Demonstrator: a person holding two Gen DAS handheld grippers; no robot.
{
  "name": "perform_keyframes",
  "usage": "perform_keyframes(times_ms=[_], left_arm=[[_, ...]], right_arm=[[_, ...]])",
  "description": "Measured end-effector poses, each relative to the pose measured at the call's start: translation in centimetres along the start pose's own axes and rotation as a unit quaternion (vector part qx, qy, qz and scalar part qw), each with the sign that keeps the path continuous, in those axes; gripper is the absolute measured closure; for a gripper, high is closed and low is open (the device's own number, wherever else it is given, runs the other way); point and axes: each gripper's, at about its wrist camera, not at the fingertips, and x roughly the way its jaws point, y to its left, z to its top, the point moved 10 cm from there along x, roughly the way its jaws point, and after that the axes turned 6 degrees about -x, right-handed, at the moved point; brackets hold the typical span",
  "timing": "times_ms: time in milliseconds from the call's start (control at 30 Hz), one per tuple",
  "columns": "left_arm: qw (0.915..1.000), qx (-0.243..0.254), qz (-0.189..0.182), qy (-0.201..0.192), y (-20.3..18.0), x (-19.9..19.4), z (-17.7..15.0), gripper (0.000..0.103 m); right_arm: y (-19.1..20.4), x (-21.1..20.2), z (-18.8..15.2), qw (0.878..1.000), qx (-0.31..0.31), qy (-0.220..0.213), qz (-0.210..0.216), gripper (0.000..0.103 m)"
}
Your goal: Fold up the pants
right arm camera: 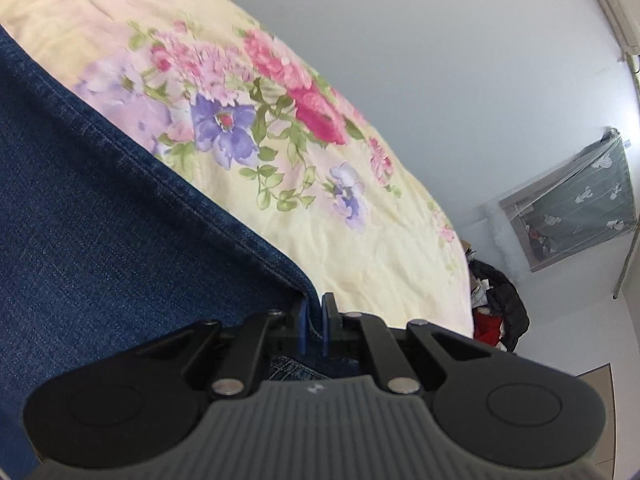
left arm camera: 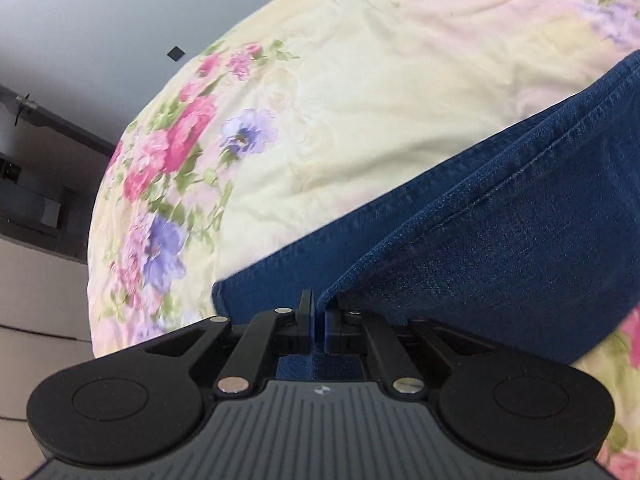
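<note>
Two hand-held grippers clamp pants (left arm camera: 500, 216): left hand-held gripper (left arm camera: 318, 312) and right hand-held gripper (right arm camera: 314, 316) each pinch denim edge, cloth lifted over floral bed (left arm camera: 360, 92). Risk: shallow pinch slips, denim drops, fold lands skewed.

Floral bedspread (left arm camera: 360, 92) across the bed, grey wall (right arm camera: 460, 60) behind, dark clothes heap (right arm camera: 498, 304) at the bed's edge, patterned curtain (right arm camera: 576, 204) farther off.
</note>
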Motion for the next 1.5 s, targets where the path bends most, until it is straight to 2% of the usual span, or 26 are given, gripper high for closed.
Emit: perform_keyframes(times_ms=[133,267,367,400,433,467,500,533,600,667,700,767,867,967,1067,1133,1233,1333,1367,1400,1433,1500], left_arm=[[0.9995,0.027,0.009,0.012,-1.7,3.8,1.8,0.099],[0.9989,0.036,0.012,0.029,-2.3,6.9,1.9,0.098],[0.9986,0.045,0.02,0.019,-2.3,8.1,1.8,0.087],[0.9985,0.046,0.026,0.01,-2.1,8.2,1.9,0.077],[0.9986,0.041,0.032,0.002,-1.8,8.1,2.0,0.063],[0.9988,0.029,0.038,-0.005,-1.1,8.0,2.0,0.054],[0.9991,0.012,0.039,-0.012,-0.3,7.7,2.1,0.038],[0.9993,-0.002,0.033,-0.018,0.4,7.3,2.2,0.032],[0.9987,-0.024,0.031,-0.032,2.1,6.0,2.3,0.031],[0.9976,-0.032,0.046,-0.04,3.9,4.6,2.2,0.031],[0.9971,-0.035,0.055,-0.041,4.9,3.9,2.0,0.031],[0.9966,-0.046,0.058,-0.037,6.7,2.7,1.1,0.031],[0.9949,-0.093,0.02,-0.032,8.8,0.9,-1.1,0.031],[0.9863,-0.161,-0.008,-0.032,10.2,-0.3,-4.9,0.031],[0.9699,-0.238,-0.042,-0.029,10.9,-0.7,-9.4,0.032],[0.9504,-0.304,-0.059,-0.033,11.5,-0.9,-12.5,0.036],[0.9101,-0.396,-0.12,-0.032,11.3,-0.8,-16.3,0.039],[0.8519,-0.493,-0.169,-0.049,11.4,0.0,-18.7,0.039],[0.8379,-0.514,-0.177,-0.051,11.3,0.4,-19.1,0.039],[0.8301,-0.525,-0.18,-0.052,11.1,1.0,-19.4,0.039],[0.8266,-0.531,-0.179,-0.051,10.9,1.5,-19.7,0.039],[0.8183,-0.543,-0.18,-0.057,10.5,2.5,-20.0,0.041]], right_arm=[[2.2,5.0,0.1,0.999,-0.016,0.028,0.017,0.103],[3.9,7.6,-0.1,0.999,-0.025,0.035,0.024,0.103],[4.4,8.4,-0.3,0.999,-0.015,0.034,0.032,0.102],[4.4,8.5,-0.4,0.999,-0.004,0.035,0.032,0.102],[4.4,8.5,-0.4,0.999,0.003,0.034,0.031,0.102],[4.4,8.4,-0.4,0.999,0.006,0.035,0.03,0.1],[4.4,8.2,-0.4,0.999,0.009,0.037,0.027,0.1],[4.3,8.0,-0.4,0.999,0.01,0.041,0.024,0.099],[4.3,7.1,-0.2,0.999,0.002,0.046,0.013,0.092],[3.8,5.7,0.2,0.999,-0.001,0.043,-0.01,0.047],[3.6,4.9,0.4,0.999,0.002,0.036,-0.012,0.043],[3.4,3.2,0.8,1.0,0.015,0.027,-0.007,0.043],[3.7,0.7,0.8,0.999,0.036,0.019,0.005,0.043],[4.9,-2.4,-0.2,0.997,0.069,0.002,0.029,0.043],[6.6,-5.5,-2.0,0.992,0.113,-0.009,0.052,0.043],[7.6,-7.6,-3.7,0.987,0.147,-0.015,0.06,0.043],[8.7,-10.5,-6.5,0.977,0.204,-0.018,0.063,0.043],[9.8,-13.1,-9.2,0.96,0.269,-0.024,0.068,0.046],[10.1,-13.8,-10.0,0.954,0.29,-0.026,0.063,0.047],[10.4,-14.6,-10.6,0.949,0.307,-0.029,0.061,0.048],[10.8,-15.2,-11.2,0.945,0.32,-0.031,0.06,0.053],[11.9,-16.2,-12.4,0.933,0.352,-0.03,0.064,0.053]])
